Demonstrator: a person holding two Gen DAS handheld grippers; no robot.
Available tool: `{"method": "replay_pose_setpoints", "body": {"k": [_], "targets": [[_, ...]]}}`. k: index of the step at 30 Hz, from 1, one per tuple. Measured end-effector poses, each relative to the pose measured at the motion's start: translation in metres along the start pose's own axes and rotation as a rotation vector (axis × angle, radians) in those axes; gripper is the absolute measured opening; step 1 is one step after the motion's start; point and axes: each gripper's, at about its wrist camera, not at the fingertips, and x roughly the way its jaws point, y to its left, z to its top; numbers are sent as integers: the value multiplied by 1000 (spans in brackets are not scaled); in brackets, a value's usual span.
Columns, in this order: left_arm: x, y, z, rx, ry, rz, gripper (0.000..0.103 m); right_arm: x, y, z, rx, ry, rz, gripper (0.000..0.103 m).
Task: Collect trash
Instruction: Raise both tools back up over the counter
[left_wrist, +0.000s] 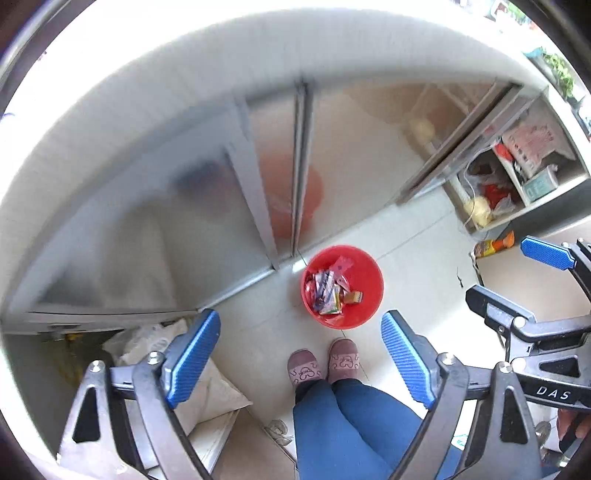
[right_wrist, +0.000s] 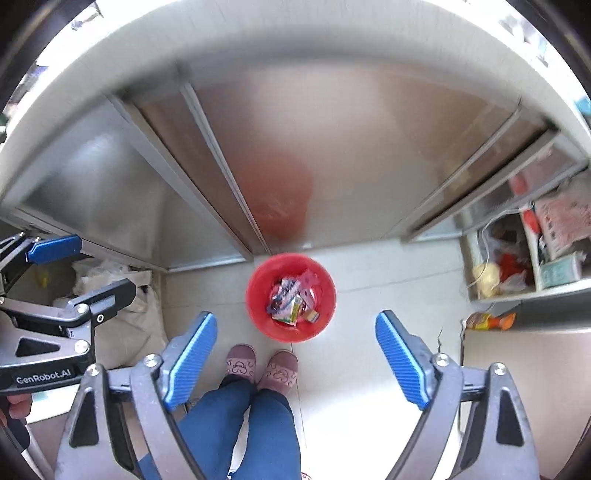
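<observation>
Left wrist view: a round red plastic bucket (left_wrist: 342, 287) sits centre frame on pale glossy floor tiles (left_wrist: 413, 266), holding crumpled, colourful snack wrappers (left_wrist: 330, 291). The left gripper (left_wrist: 300, 354), with ribbed blue pads, hangs above it, jaws wide apart and holding nothing. Right wrist view: the right gripper (right_wrist: 295, 356) is likewise spread and holding nothing. Brushed steel cabinet doors (right_wrist: 332, 155) fill the upper frame. Pink patterned slippers (right_wrist: 260, 367) stand just below the bucket.

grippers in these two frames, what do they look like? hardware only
Both match: the left gripper and right gripper have grey metal scissor-style linkage arms with silver pivot bolts and triangular cutouts, tipped by ribbed blue finger pads. Black bodies carry white lettering: "GenRobot.AI" on the left one, "DAS" on the right. No cables visible.
</observation>
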Motion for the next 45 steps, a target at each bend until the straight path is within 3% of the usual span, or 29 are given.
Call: {"method": "replay_pose_setpoints", "body": {"k": [3,8,14,25,31,37,45], "targets": [[-36,2,2,-25,-36,50,93,-30,6,11,-34,-45,-15,90],[-80,21,6,-111,-94,69,94,-67,20,33,-116,-114,-17,97],[-127,55,9,-213,-190,145,99,-97,44,61,-218,-202,25,99],[-182,171,41,-370,-269,266,99,-124,127,148,-372,-299,97,101],[-196,249,76,-422,-269,263,99,-127,183,213,-416,-323,140,101],[-191,317,104,-436,-253,249,99,-117,236,266,-465,-345,117,101],[-157,394,123,-475,-180,228,99,-78,295,315,-521,-221,156,101]]}}
